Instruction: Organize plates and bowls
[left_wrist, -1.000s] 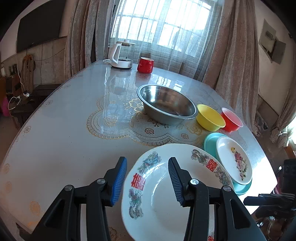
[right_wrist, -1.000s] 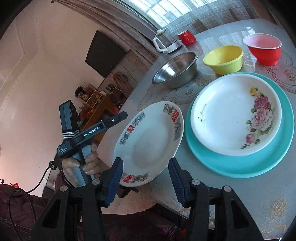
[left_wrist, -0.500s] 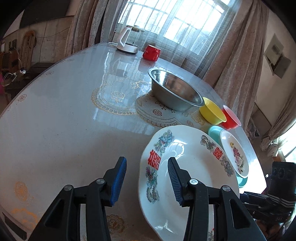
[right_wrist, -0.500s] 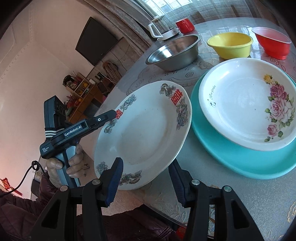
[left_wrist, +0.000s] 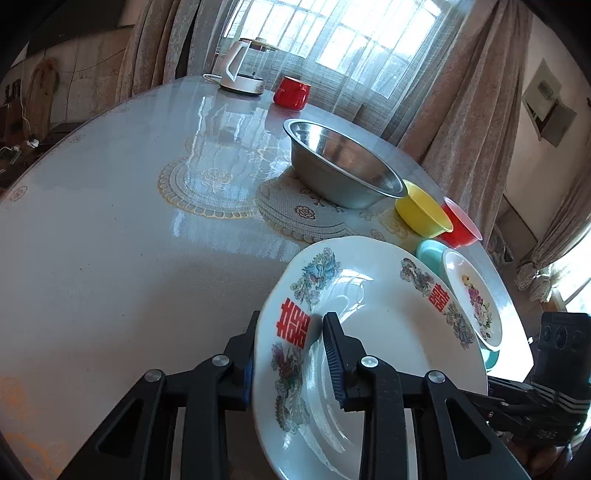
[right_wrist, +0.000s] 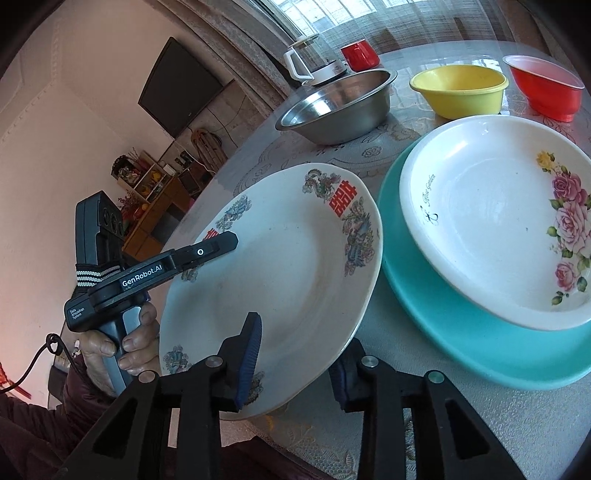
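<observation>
Both grippers have closed in on the big plate (left_wrist: 373, 332) since a second ago. Left gripper (left_wrist: 291, 332) and right gripper (right_wrist: 299, 354) are closing, each with the rim between its fingers. Bare table (left_wrist: 110, 236) lies beyond the left fingers. White, red signs. The plate's near edge is cut off.

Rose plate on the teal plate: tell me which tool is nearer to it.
Right. The right tool straddles the red-character plate's rim on the side beside the rose plate; the left tool straddles the opposite rim, farther away.
</observation>
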